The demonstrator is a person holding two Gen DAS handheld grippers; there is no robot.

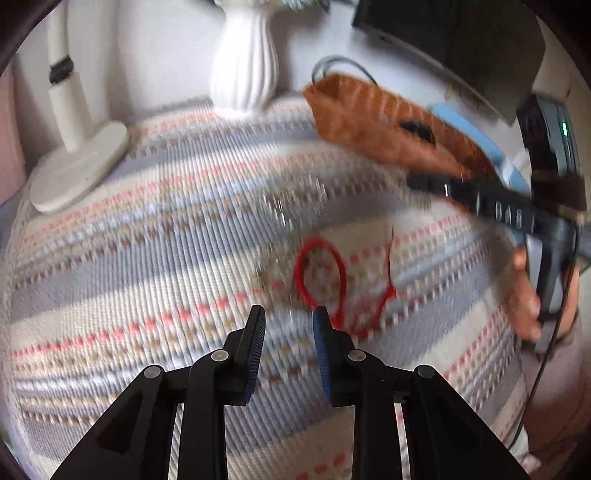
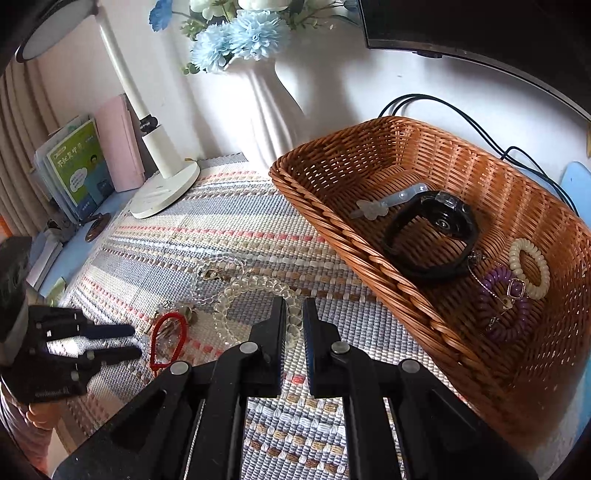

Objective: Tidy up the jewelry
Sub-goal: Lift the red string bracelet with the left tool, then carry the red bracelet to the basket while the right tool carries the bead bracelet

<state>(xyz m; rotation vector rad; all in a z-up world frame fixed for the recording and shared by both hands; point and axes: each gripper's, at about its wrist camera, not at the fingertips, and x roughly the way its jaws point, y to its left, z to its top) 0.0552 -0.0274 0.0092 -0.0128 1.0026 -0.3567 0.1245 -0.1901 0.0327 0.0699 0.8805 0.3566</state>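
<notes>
Right wrist view: right gripper (image 2: 293,325) jaws slightly parted, empty, over clear bead bracelet (image 2: 255,291); basket (image 2: 317,221) at 2 o'clock. Left gripper (image 2: 135,341) jaws open beside red cord bracelet (image 2: 166,341).

You're at a home desk: a woven striped mat (image 2: 229,221) covers it, with a white ribbed vase (image 2: 273,122) of blue flowers top centre, a white desk lamp (image 2: 162,184) and upright books (image 2: 79,166) at left, a dark monitor (image 2: 461,26) upper right, and a wicker basket (image 2: 354,236) at right.
</notes>
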